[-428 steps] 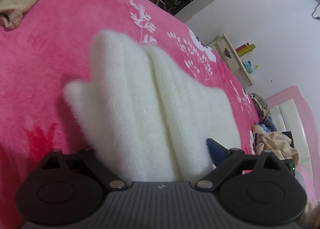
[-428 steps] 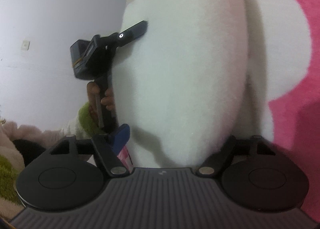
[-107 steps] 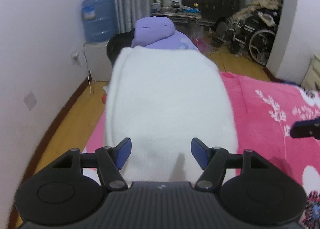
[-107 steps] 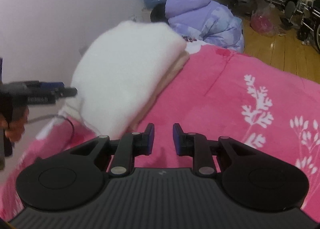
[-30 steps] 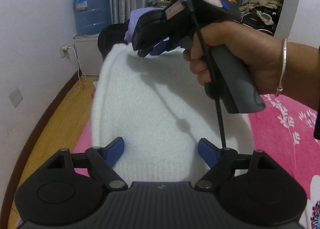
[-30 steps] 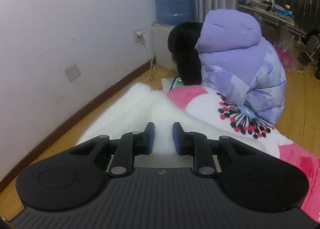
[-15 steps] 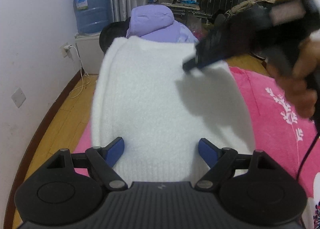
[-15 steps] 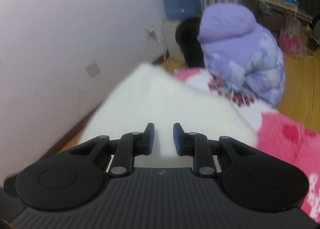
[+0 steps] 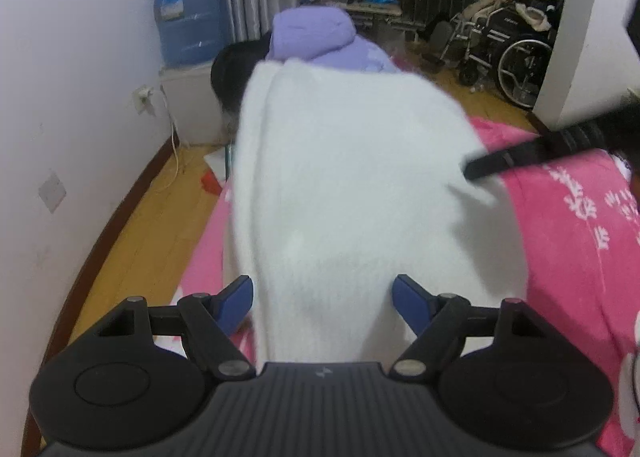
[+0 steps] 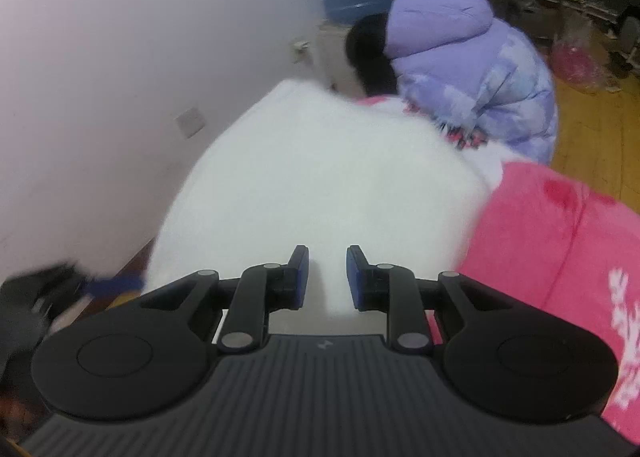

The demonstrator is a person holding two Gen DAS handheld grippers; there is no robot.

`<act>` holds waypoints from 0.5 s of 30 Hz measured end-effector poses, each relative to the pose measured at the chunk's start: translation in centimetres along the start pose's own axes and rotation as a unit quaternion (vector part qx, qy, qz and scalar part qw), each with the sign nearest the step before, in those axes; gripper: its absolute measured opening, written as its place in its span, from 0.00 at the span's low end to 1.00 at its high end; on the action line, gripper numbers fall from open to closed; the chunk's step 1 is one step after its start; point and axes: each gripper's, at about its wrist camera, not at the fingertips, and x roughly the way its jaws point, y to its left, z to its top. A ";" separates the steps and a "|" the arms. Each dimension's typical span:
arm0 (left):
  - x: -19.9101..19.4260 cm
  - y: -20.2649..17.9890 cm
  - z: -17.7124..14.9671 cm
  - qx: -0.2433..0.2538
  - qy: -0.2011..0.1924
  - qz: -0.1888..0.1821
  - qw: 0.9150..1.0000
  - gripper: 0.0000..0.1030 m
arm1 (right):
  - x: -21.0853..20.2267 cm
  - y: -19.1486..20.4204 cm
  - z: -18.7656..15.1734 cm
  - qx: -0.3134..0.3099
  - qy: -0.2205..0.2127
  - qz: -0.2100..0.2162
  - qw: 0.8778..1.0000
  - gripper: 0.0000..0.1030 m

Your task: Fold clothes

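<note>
From the left wrist, the left gripper [image 9: 322, 299] was closing its still-wide jaws around the near end of the folded white sweater [image 9: 352, 185] on the pink blanket [image 9: 568, 241], whereas the right wrist showed the right gripper [image 10: 327, 277], nearly shut and empty, had drawn back off it, suggesting tidying.

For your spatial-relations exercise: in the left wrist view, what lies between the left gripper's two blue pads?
The white sweater fills the gap between the left gripper's closing pads; it lies on the pink blanket. The left wrist view shows this.
</note>
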 end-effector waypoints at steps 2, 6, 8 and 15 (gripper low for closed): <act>0.7 0.5 0.0 -0.017 0.013 -0.014 1.000 0.78 | 0.3 0.4 -1.5 -0.011 0.020 0.007 1.000 0.20; 2.4 2.1 0.1 -0.063 0.042 -0.030 0.997 0.84 | 3.5 0.9 -3.3 -0.027 0.018 -0.019 0.999 0.20; 2.4 2.9 0.3 -0.086 0.050 -0.040 0.994 0.82 | 3.6 0.7 -2.9 -0.007 0.016 -0.016 1.000 0.20; -2.2 3.4 -0.2 -0.056 0.015 -0.038 0.998 0.68 | -1.2 -0.1 -4.0 0.040 0.002 0.027 0.999 0.20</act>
